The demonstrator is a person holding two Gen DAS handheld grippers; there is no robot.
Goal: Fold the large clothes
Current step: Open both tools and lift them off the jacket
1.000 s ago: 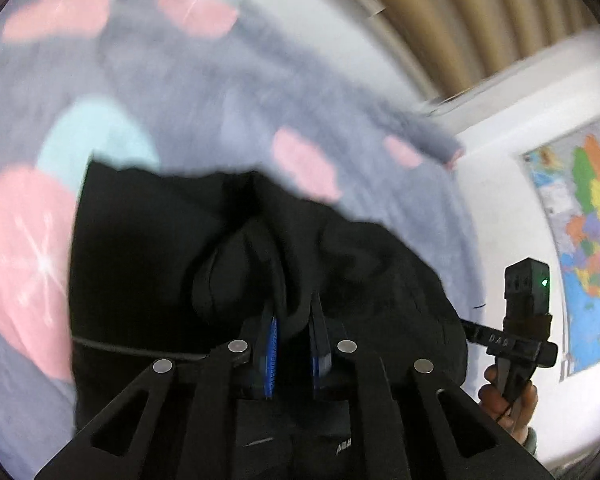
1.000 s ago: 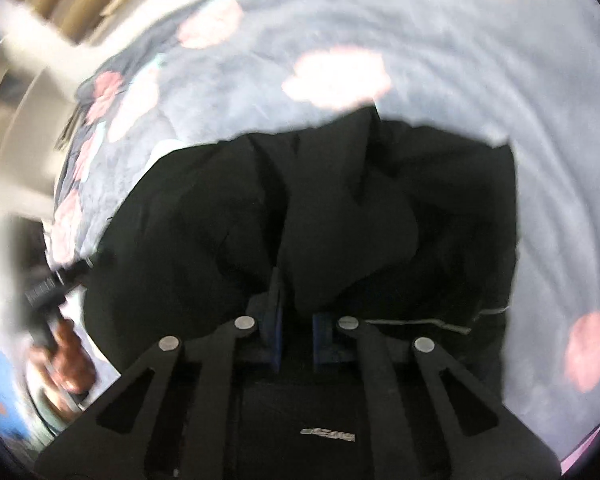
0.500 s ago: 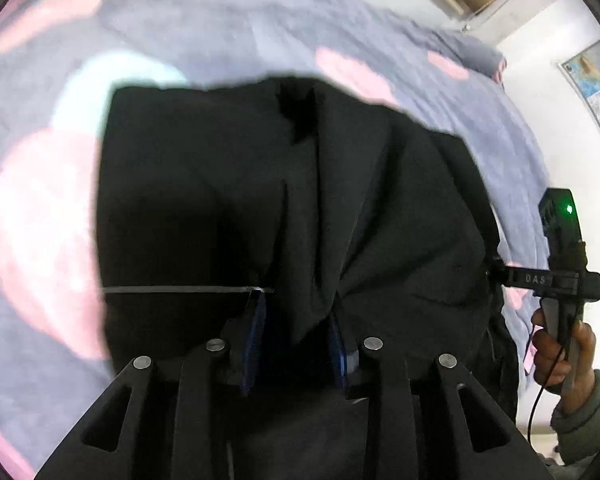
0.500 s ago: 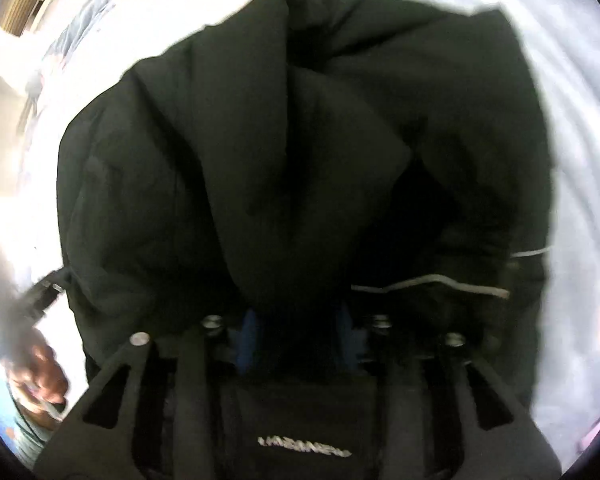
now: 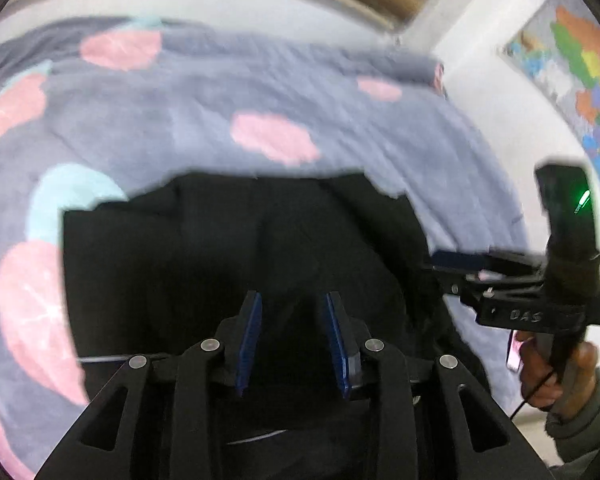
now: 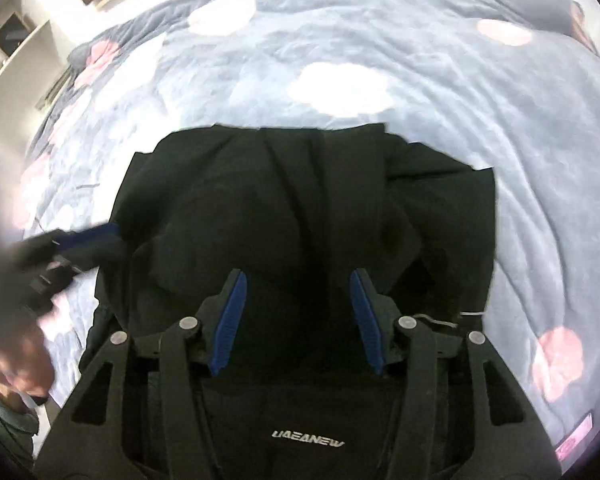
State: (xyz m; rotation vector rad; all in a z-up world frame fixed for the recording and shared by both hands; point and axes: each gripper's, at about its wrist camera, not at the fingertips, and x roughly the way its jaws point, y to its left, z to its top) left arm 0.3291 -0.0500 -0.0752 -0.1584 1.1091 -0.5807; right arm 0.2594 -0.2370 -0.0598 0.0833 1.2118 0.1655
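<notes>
Letting go of the bulky black fabric garment (image 6: 300, 200) on the grey flowered bed quilt (image 6: 440, 92), left gripper (image 5: 294, 340) part-open, right gripper (image 6: 298, 322) widening (both empty), presumably so the fold settles.

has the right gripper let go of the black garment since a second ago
Yes. The right gripper was pinched on a fold; now its jaws are opening, pads clear, and the black garment lies dropped on the floral blanket.
</notes>
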